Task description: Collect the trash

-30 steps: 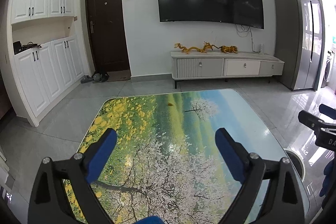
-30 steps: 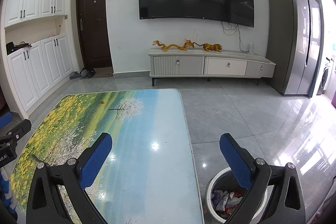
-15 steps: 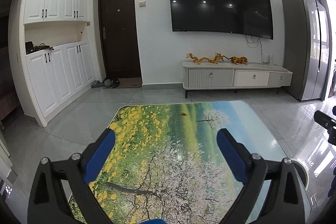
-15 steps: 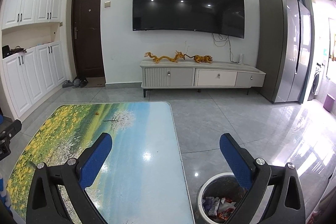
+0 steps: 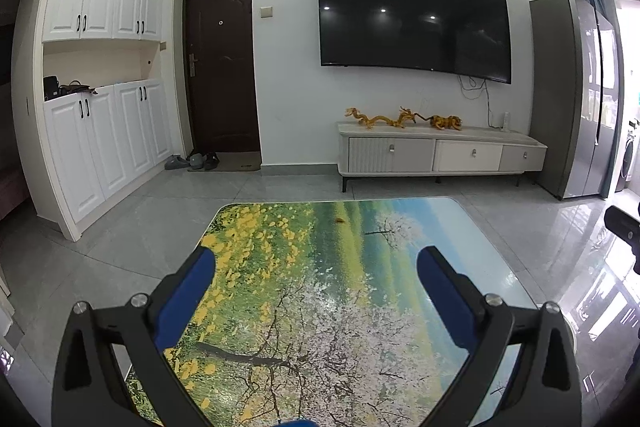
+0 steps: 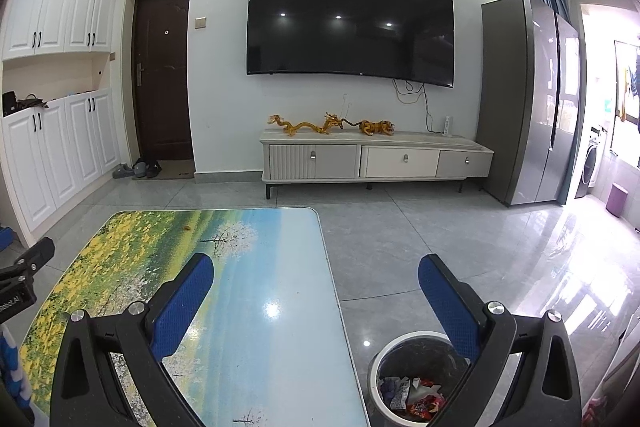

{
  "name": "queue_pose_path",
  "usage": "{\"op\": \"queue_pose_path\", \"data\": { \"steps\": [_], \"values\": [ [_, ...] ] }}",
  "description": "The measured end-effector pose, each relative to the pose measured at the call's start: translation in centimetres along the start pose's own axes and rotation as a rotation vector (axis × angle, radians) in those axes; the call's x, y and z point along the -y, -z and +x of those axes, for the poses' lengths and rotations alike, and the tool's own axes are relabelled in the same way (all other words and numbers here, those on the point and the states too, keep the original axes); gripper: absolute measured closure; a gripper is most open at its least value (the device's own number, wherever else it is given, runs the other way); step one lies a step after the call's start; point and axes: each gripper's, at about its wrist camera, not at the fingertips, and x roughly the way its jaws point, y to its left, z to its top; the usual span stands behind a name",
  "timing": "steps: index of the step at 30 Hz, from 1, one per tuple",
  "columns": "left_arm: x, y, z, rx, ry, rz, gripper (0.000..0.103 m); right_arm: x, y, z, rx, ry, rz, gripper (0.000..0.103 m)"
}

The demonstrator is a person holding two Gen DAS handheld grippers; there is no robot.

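Trash is already lying in the bin at five o'clock of the table, which is looking nearly cleared. Left gripper has just been spreading, nothing between; right gripper is gaping, empty.

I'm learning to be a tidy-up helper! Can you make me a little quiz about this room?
1. True or false: the bin beside the table has wrappers in it.
2. Which gripper holds something: A left gripper, B right gripper, C neither?
3. Fill in: the small brown scrap lies near the table's ____ end.

Key: 1 true. 2 C, both stand open with nothing between the fingers. 3 far.
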Motion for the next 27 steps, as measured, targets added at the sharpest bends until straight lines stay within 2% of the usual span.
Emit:
{"op": "queue_pose_path", "data": {
  "steps": [12,27],
  "values": [
    [0.3,-0.1,-0.1,0.013,-0.025,0.021,0.001,-0.1,0.2,0.1,0.023,-0.018,-0.005,0.0],
    [0.6,0.3,1.2,-0.017,-0.061,0.046,0.001,-1.1,0.6,2.0,0.003,-0.054,-0.03,0.0]
  ]
}}
